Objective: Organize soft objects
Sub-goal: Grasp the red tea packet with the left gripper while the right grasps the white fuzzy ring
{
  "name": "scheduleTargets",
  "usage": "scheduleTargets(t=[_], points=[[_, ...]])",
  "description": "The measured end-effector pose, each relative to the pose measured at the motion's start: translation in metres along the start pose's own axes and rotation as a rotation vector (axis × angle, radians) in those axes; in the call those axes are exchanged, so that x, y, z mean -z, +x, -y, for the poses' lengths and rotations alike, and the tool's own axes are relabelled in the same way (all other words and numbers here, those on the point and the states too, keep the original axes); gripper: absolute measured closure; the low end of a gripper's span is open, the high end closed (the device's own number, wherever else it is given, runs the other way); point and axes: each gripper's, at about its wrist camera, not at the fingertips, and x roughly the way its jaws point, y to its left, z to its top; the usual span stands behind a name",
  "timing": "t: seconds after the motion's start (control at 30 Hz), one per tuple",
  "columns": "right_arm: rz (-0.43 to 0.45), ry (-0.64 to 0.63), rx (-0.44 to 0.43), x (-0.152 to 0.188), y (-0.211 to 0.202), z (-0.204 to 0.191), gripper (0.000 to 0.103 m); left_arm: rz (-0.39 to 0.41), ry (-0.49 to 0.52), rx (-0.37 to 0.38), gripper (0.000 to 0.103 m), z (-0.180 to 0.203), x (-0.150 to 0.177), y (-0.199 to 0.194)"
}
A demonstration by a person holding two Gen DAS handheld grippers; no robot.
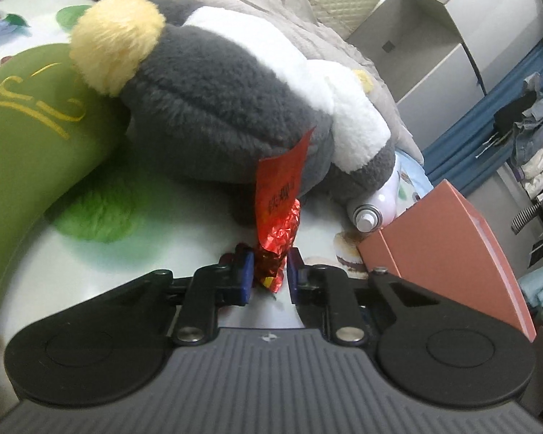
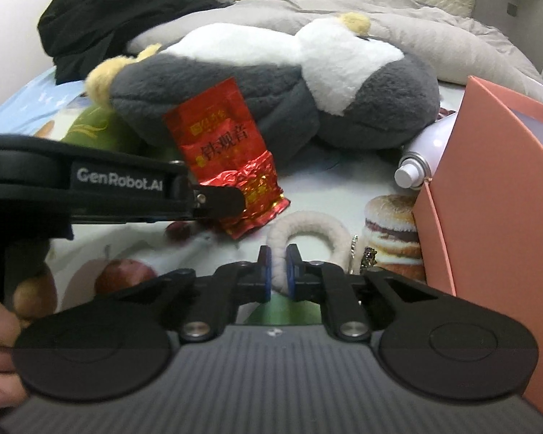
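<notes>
My left gripper [image 1: 269,276] is shut on the crumpled lower end of a red foil tea packet [image 1: 278,188], which stands up against a big grey and white plush toy [image 1: 217,101]. The right wrist view shows the same gripper [image 2: 235,200] from the side, clamped on the packet [image 2: 224,144]. My right gripper [image 2: 278,271] is shut on the near side of a white fuzzy ring [image 2: 307,222] that lies on the printed bed sheet [image 2: 134,249]. The plush [image 2: 271,83] lies just beyond both.
A green embroidered cushion [image 1: 25,137] sits left of the plush. An open pink box [image 2: 496,181] stands at the right, with a white spray bottle [image 2: 416,170] beside it. Black clothes [image 2: 119,11] and a grey duvet [image 2: 434,32] lie behind. A person's hand [image 2: 0,325] shows at bottom left.
</notes>
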Motion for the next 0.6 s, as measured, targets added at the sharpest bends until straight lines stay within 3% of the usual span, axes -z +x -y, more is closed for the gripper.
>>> scheduleTargets(t=[0.27, 0.6], points=[[-0.012, 0.01, -0.013, 0.023, -0.04, -0.011, 0.092, -0.019, -0.022, -0.039, 0.085, 0.006, 0.024, -0.043], [-0.049, -0.023, -0.032, 0.07, -0.105, -0.029, 0.092, -0.09, -0.06, -0.044, 0.085, 0.02, 0.093, -0.11]])
